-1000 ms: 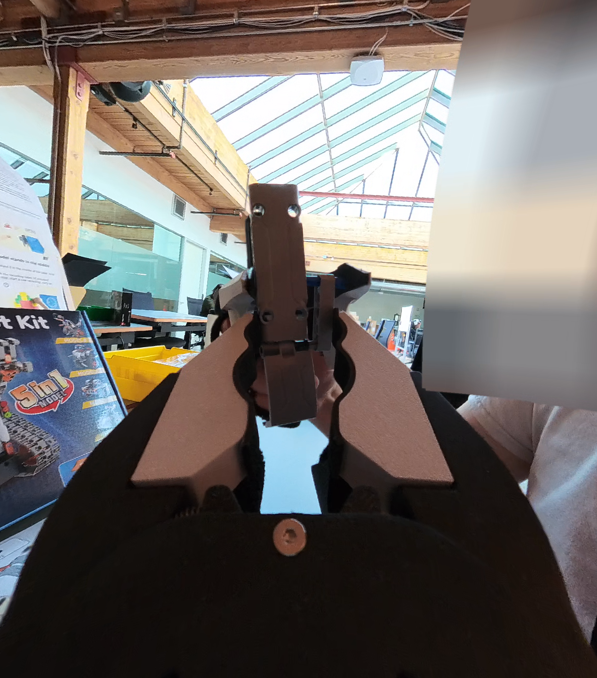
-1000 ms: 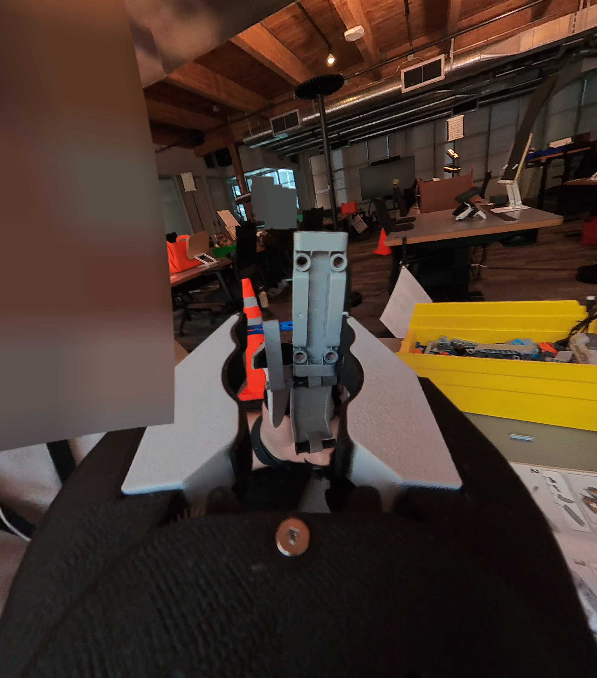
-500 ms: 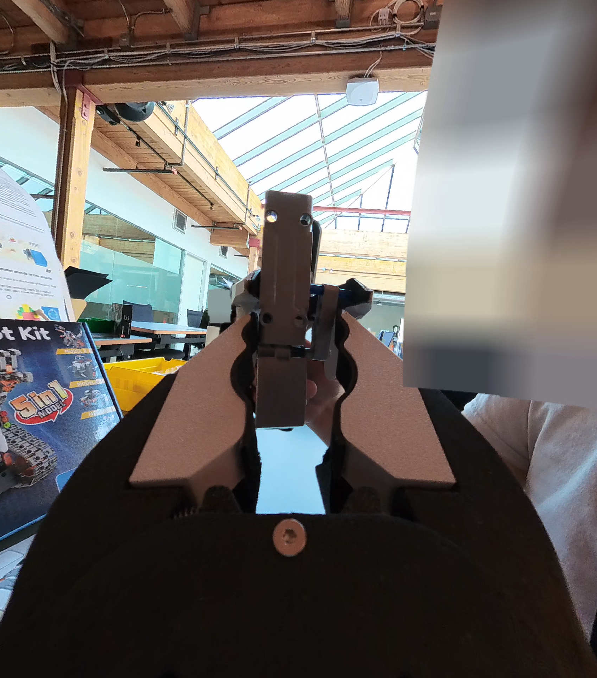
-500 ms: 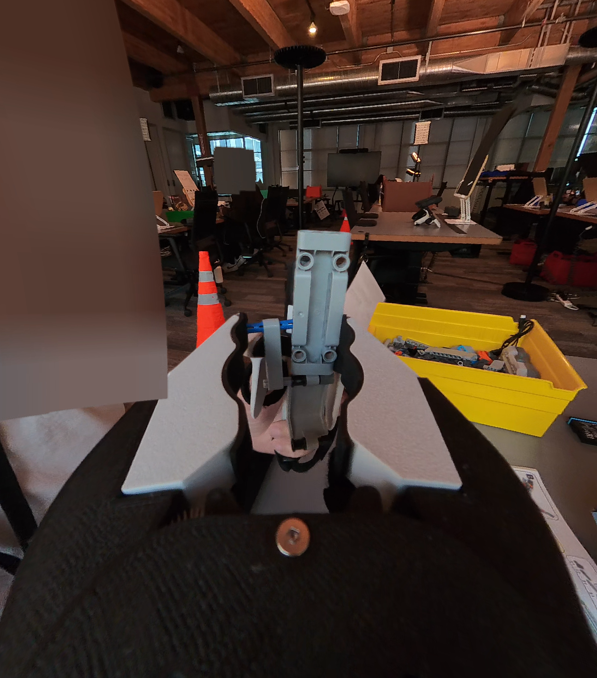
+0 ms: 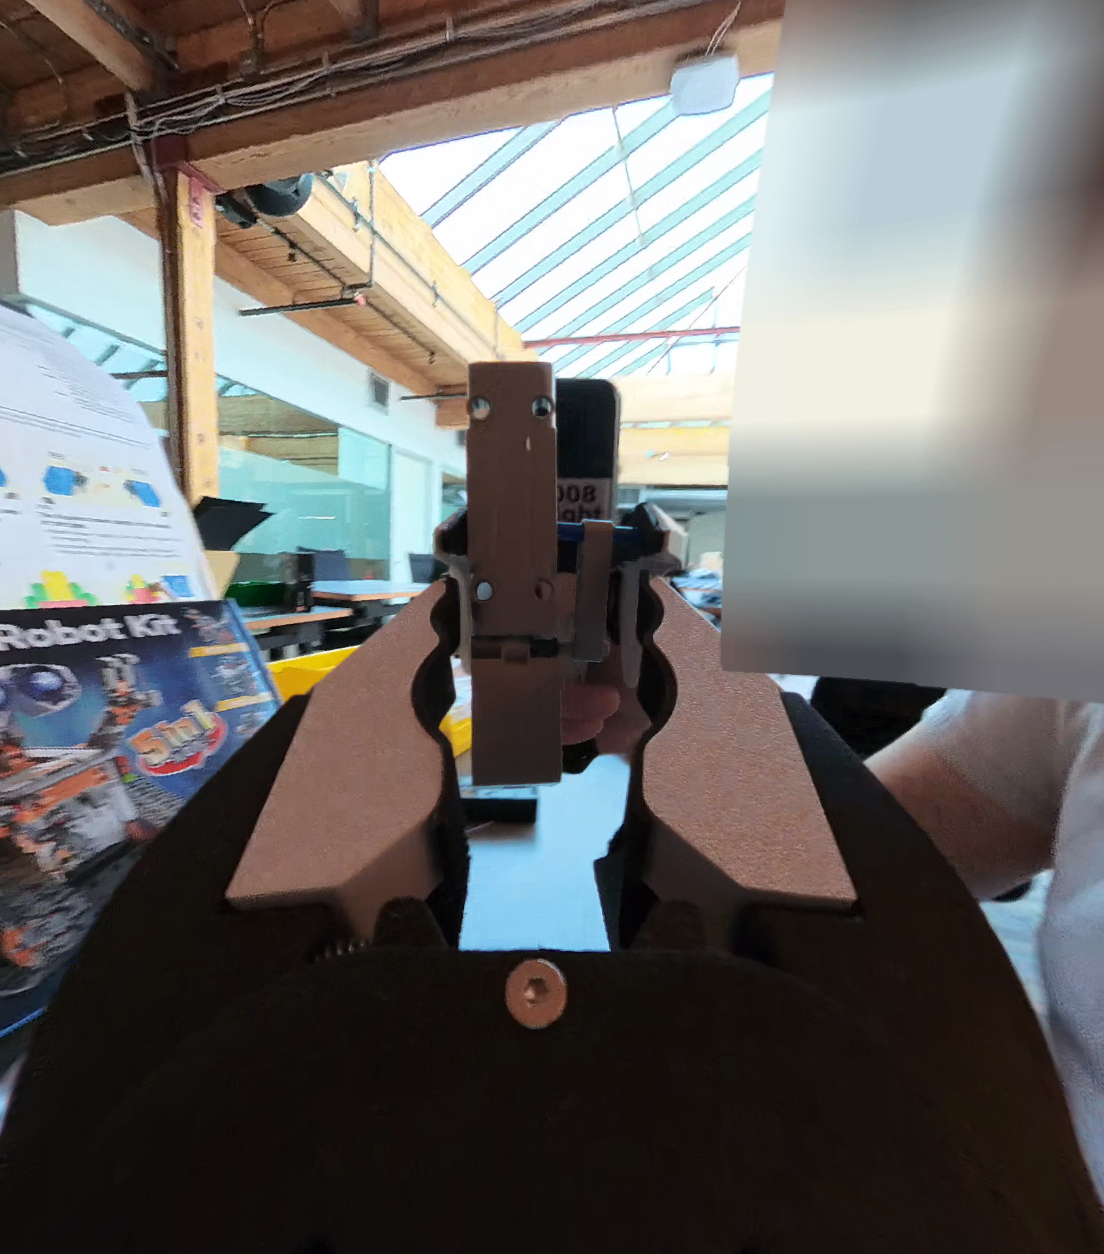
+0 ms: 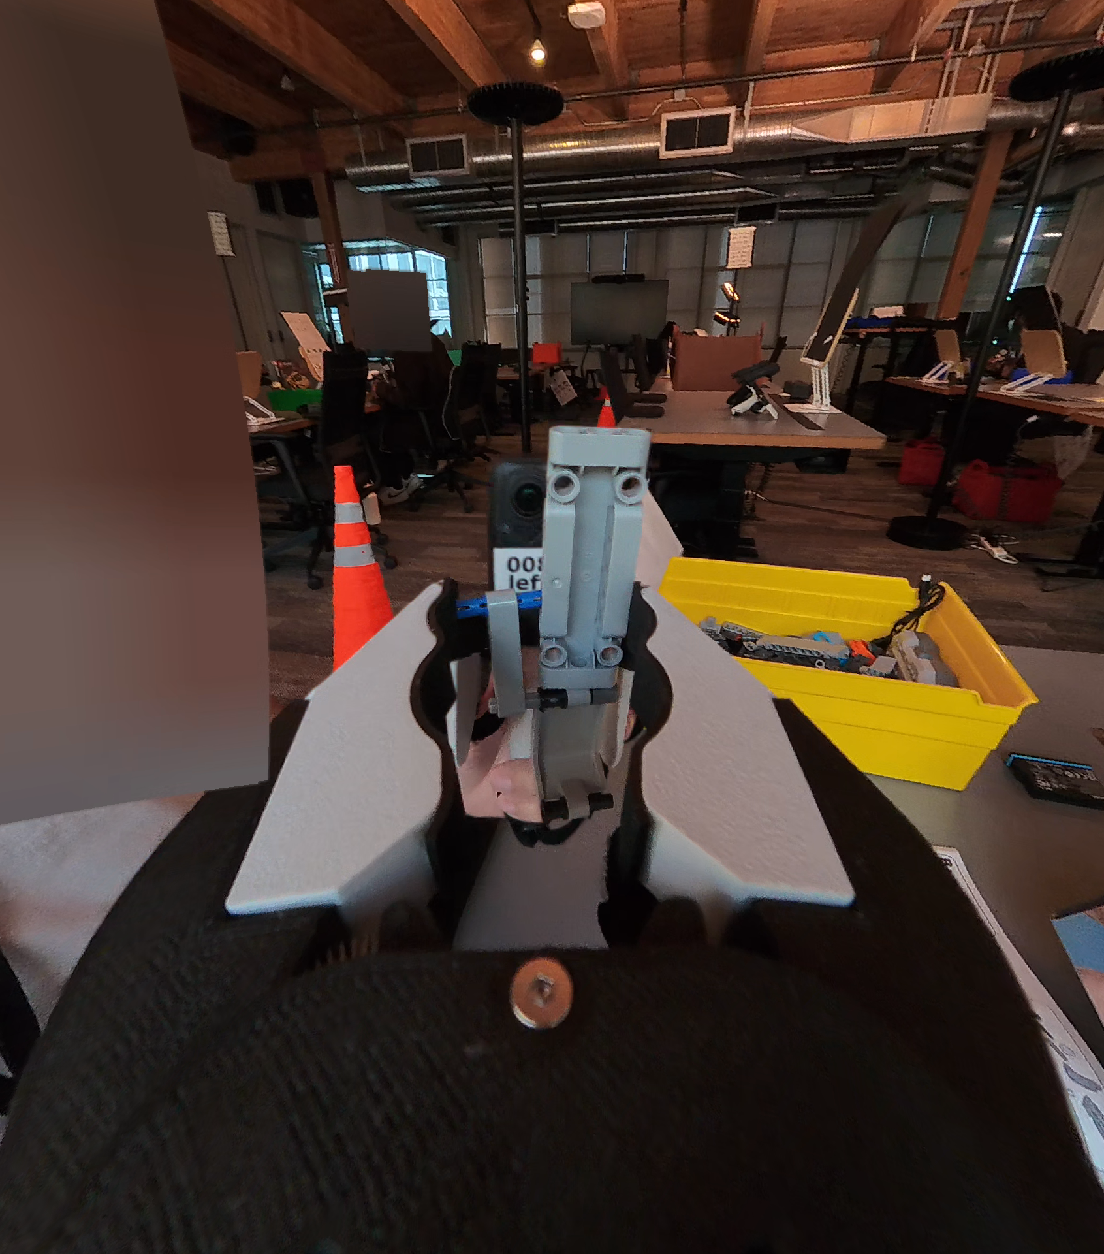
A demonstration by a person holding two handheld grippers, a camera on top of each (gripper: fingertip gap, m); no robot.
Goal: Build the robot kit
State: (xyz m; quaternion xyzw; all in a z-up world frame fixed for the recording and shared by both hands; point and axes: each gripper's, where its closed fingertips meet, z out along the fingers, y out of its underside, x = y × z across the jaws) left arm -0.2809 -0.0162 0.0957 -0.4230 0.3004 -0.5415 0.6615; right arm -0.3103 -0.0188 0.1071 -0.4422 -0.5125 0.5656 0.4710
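Gripping one grey brick assembly (image 5: 514,577) from opposite sides, left gripper (image 5: 539,668) and right gripper (image 6: 541,668) fingers closed on it at frame centre, yellow bin (image 6: 874,719) at right.

timber ceiling beams (image 6: 305,41), skylight (image 5: 603,224), desks (image 6: 739,424), dark floor (image 6: 807,536)
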